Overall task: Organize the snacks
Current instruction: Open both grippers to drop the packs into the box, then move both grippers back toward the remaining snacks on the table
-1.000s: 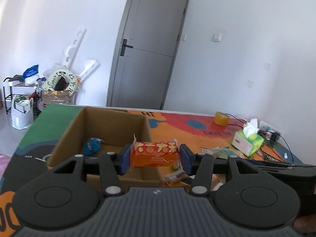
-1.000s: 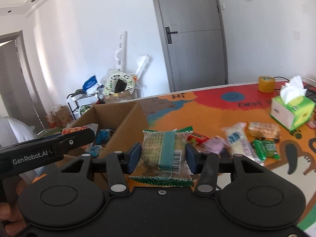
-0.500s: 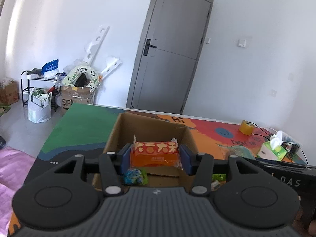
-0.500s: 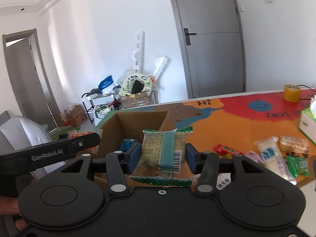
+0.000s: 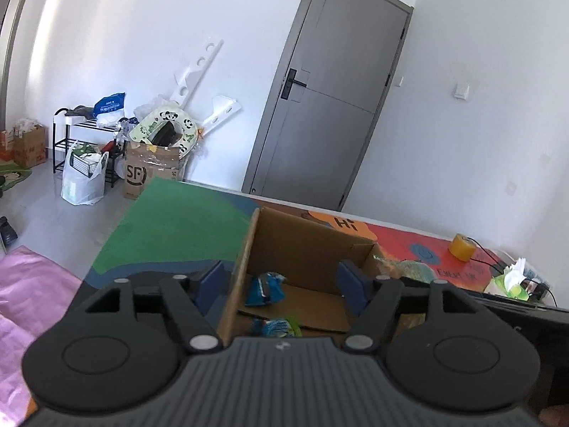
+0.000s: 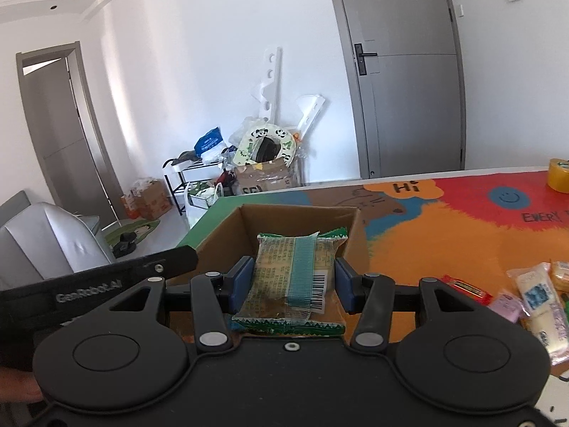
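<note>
Below the middle of the left wrist view, the left gripper (image 5: 281,283) has its two blue fingers (image 5: 350,286) spread apart and opening, with nothing between them. Beneath it sits one open cardboard box (image 5: 302,249) on the colourful surface (image 5: 177,227), and two blue snack packets (image 5: 265,286) lie on the box floor. One second earlier these fingers held an orange snack packet; it has left them and no longer shows in this view.

At lower centre of the right wrist view, the right gripper (image 6: 293,284) holds one green-edged snack packet (image 6: 291,277), its fingers pressing both sides, just above the box's near edge; that grip is unchanged. Several loose snacks (image 6: 537,302) lie at the right edge. One yellow tape roll (image 6: 558,175) stands upper right.
</note>
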{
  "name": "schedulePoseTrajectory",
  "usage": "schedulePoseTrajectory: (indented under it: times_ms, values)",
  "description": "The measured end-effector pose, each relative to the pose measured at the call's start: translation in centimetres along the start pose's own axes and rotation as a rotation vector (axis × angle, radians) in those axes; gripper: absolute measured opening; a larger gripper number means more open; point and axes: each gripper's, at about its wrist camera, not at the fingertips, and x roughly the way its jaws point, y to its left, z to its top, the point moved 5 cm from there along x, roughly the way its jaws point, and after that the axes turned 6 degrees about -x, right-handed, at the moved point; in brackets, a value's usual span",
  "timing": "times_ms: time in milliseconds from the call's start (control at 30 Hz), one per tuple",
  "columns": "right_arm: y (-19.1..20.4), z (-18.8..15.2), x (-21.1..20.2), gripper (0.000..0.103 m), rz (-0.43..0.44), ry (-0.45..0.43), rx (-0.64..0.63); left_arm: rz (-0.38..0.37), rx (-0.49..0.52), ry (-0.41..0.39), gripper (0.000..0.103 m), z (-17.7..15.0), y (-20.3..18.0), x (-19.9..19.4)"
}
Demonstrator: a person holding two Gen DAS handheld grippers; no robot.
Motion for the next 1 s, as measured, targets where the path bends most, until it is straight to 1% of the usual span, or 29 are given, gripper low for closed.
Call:
schedulePoseTrajectory:
  times_ms: [33, 67, 133, 300, 367, 467, 500, 567, 767, 867, 1000]
  values:
    - [0.2, 0.1, 0.0, 0.051, 0.006, -0.006, -0.007, 0.009, -0.009, 0.000, 0.071, 0.1, 0.4, -0.1]
    - [0.2, 0.1, 0.0, 0.056, 0.004, -0.010, -0.009, 0.017, -0.017, 0.001, 0.071, 0.2, 0.7, -0.1]
    - [0.2, 0.2, 0.0, 0.060, -0.011, -0.012, -0.006, 0.025, -0.029, 0.003, 0.071, 0.3, 1.2, -0.2]
    - [-0.7, -0.4, -0.7, 0.062, -0.032, 0.006, 0.025, 0.036, -0.039, 0.016, 0.079, 0.3, 1.2, -0.3]
    - [-1.3, -0.8, -1.4, 0.066, -0.046, 0.011, 0.038, 0.037, -0.038, 0.027, 0.081, 0.1, 0.9, -0.2]
    - [-2.1, -1.5, -2.4, 0.072, -0.066, 0.021, 0.050, 0.031, -0.028, 0.039, 0.087, -0.4, 0.3, -0.4]
    - [-2.4, -1.8, -2.7, 0.073, -0.075, 0.025, 0.055, 0.028, -0.023, 0.041, 0.087, -0.6, 0.0, -0.4]
    - [-3.2, -2.4, -3.4, 0.078, -0.091, 0.031, 0.074, 0.024, -0.015, 0.046, 0.090, -0.9, -0.4, -0.5]
    - [-5.0, -3.8, -5.1, 0.086, -0.122, 0.038, 0.116, 0.029, 0.011, 0.063, 0.096, -1.7, -1.8, -0.5]
    - [-5.8, -4.4, -5.8, 0.091, -0.128, 0.043, 0.137, 0.024, 0.029, 0.067, 0.097, -2.1, -2.6, -0.6]
    - [-6.7, -5.0, -7.0, 0.095, -0.149, 0.036, 0.154, -0.001, 0.055, 0.087, 0.098, -2.8, -3.9, -0.7]
